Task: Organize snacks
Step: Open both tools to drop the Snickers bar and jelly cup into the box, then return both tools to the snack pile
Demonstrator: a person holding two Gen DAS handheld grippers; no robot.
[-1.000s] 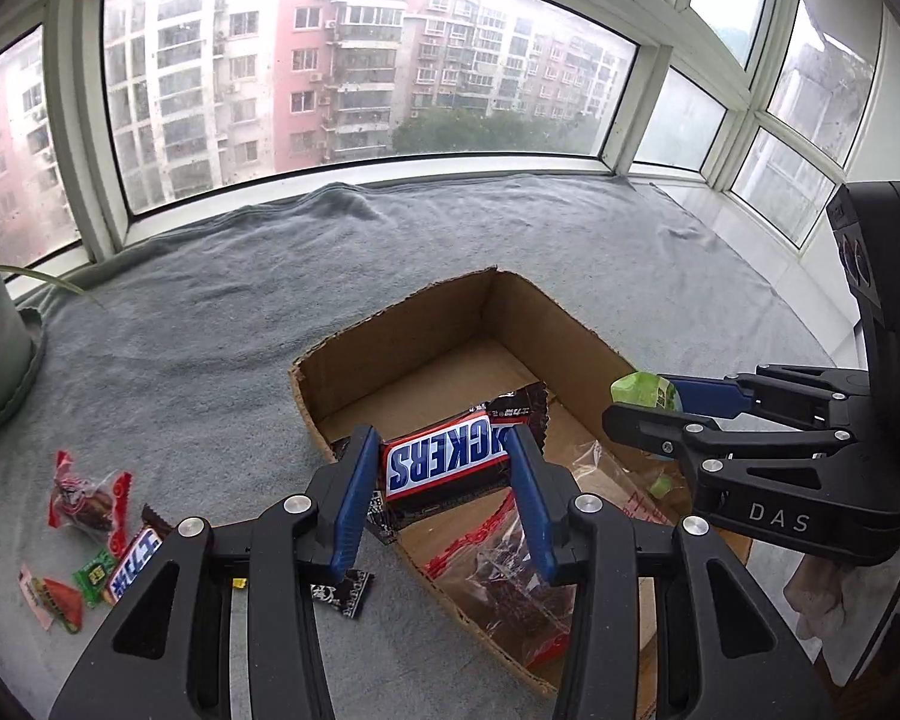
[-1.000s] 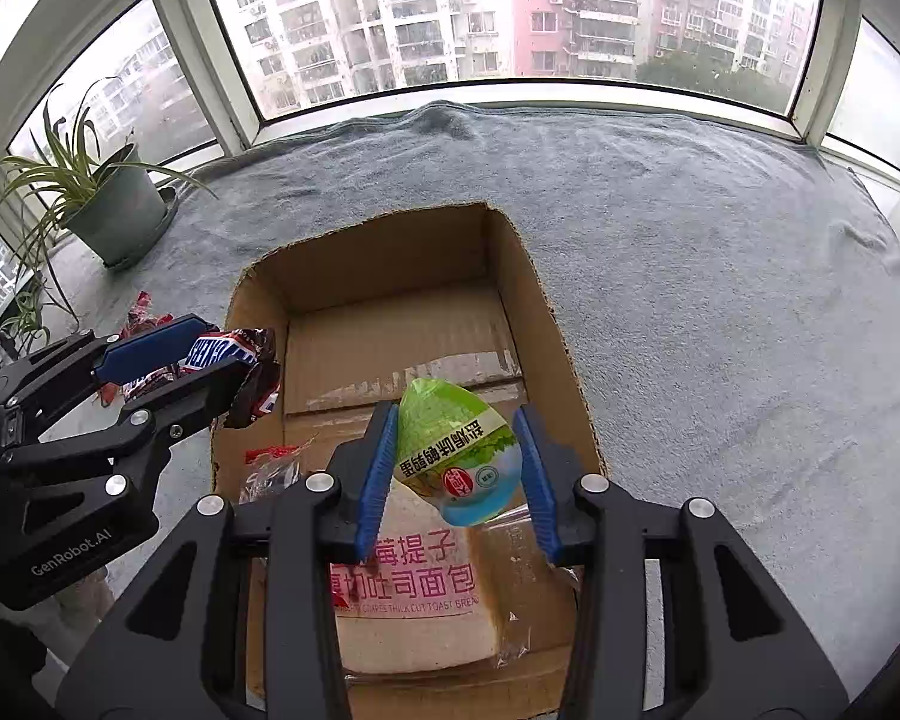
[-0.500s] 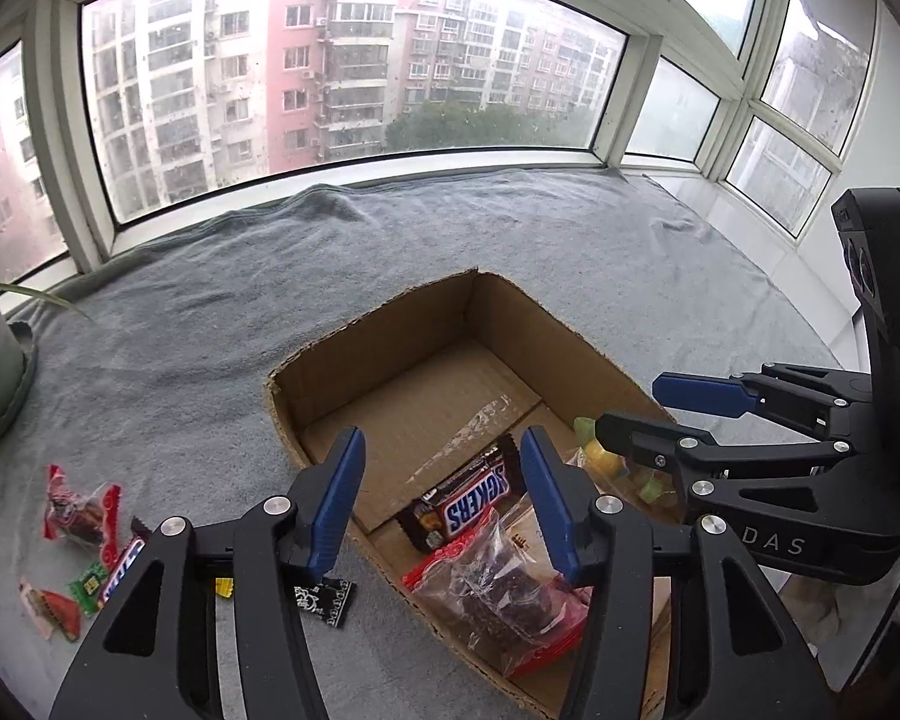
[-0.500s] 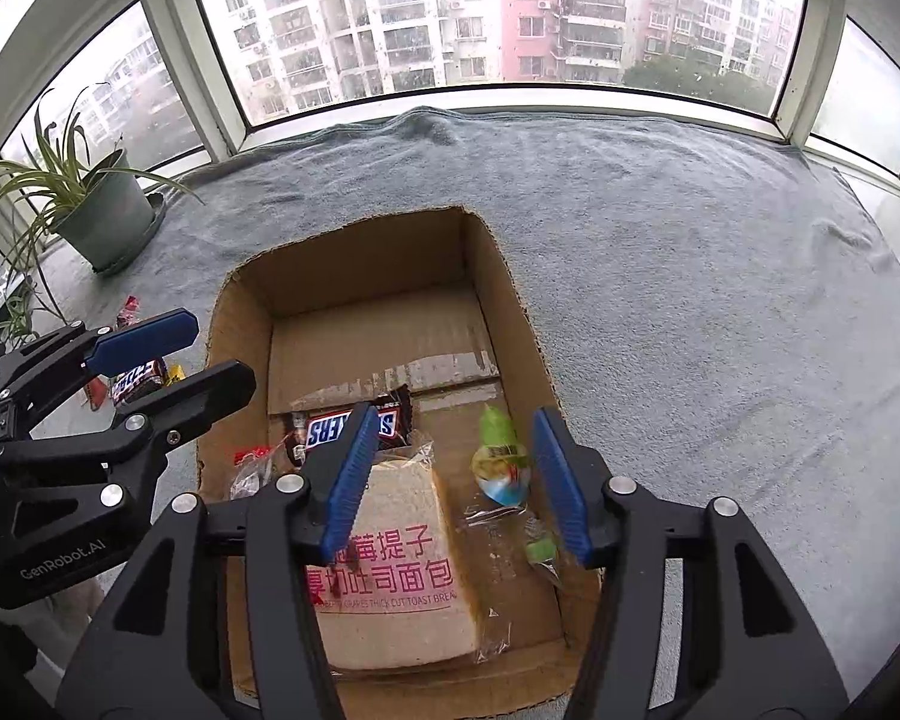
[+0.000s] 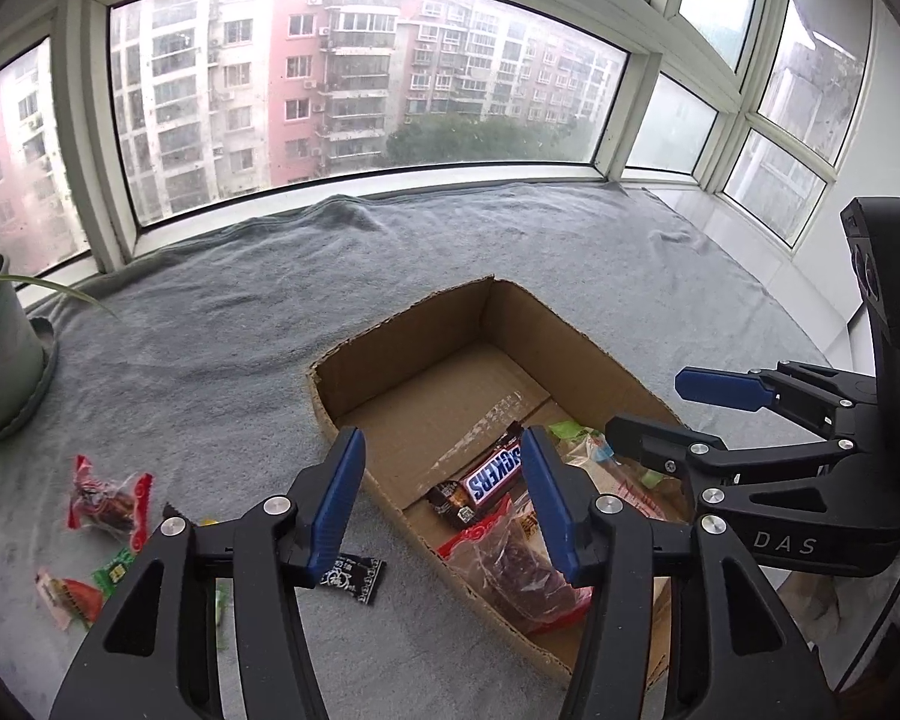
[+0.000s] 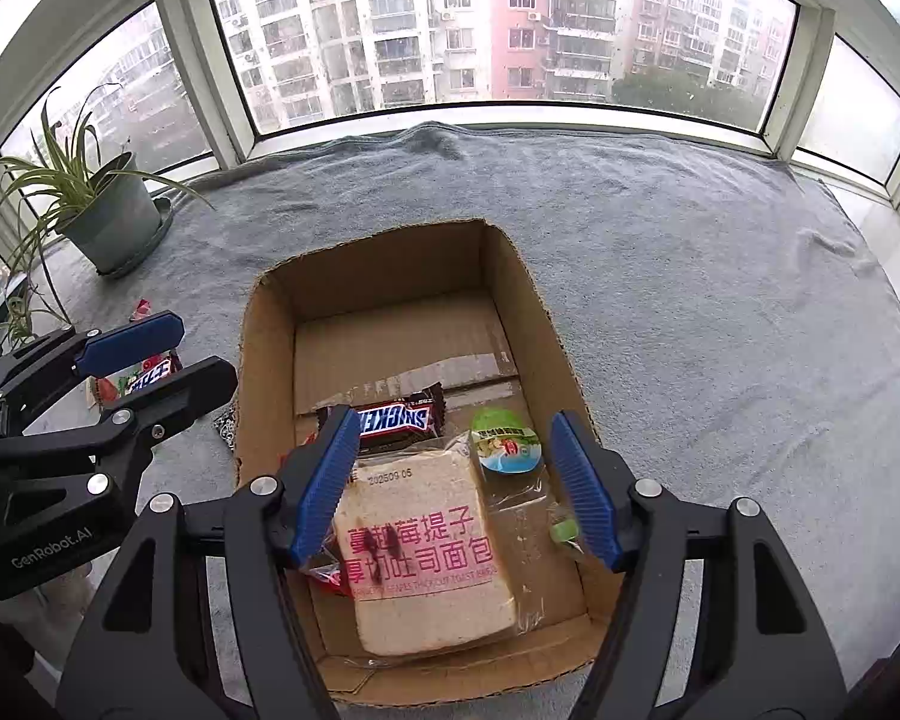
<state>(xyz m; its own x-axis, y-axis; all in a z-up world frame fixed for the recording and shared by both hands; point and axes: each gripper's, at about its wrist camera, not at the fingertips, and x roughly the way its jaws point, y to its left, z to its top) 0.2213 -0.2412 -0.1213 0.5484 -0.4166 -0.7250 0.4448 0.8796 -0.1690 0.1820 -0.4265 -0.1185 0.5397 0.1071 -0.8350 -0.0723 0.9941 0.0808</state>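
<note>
An open cardboard box sits on the grey cloth. Inside it lie a Snickers bar, a round green snack packet, a bagged toast loaf and a red-edged clear snack bag. My left gripper hangs open over the box's near-left wall, gripping nothing. Above the box's near end, my right gripper has its jaws opening, and the snacks lie loose below them, untouched.
Loose snacks lie on the cloth left of the box: a red-wrapped candy, a black packet and small green and red packets. A potted plant stands at the far left by the window.
The left gripper let go of the Snickers bar and the right let go of the green packet; both now lie in the box. Both sets of jaws spread wider, and the right gripper lifted slightly.
</note>
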